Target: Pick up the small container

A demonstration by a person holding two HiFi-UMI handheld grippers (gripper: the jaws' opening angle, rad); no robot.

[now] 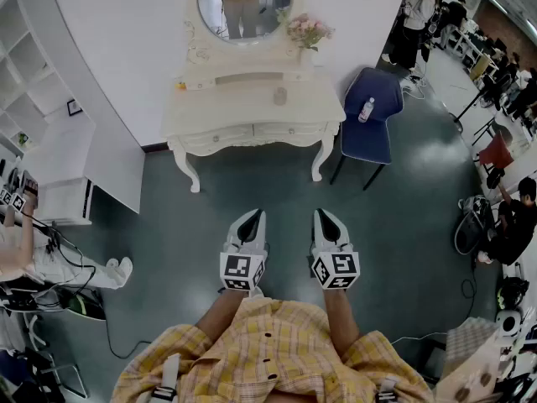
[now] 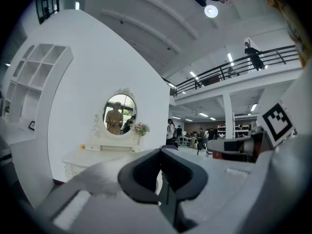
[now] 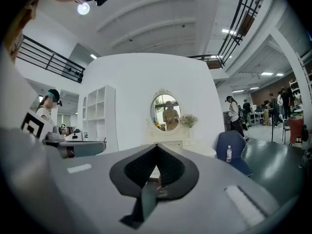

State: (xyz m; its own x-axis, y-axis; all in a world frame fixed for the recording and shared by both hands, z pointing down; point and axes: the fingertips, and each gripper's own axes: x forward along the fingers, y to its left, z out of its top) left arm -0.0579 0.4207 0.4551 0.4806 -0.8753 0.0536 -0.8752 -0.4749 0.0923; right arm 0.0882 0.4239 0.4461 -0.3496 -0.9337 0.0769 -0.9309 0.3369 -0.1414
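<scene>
A small grey round container (image 1: pixel 279 96) sits on the top of a white dressing table (image 1: pixel 210 112), right of its middle. Both grippers hang over the dark floor, well short of the table. My left gripper (image 1: pixel 252 215) points toward the table with its jaws shut and empty. Beside it my right gripper (image 1: pixel 323 214) is also shut on nothing. In the left gripper view the shut left gripper (image 2: pixel 163 150) faces the dressing table (image 2: pixel 92 157) and its oval mirror (image 2: pixel 120 114). The shut tips of the right gripper (image 3: pixel 157 146) hide most of the dressing table (image 3: pixel 197 150).
A vase of pink flowers (image 1: pixel 308 34) stands at the table's back right. A blue chair (image 1: pixel 369 116) with a water bottle (image 1: pixel 367 109) stands right of the table. White shelving (image 1: pixel 38 99) is at the left. People stand at both sides, and cables (image 1: pixel 75 267) lie on the floor.
</scene>
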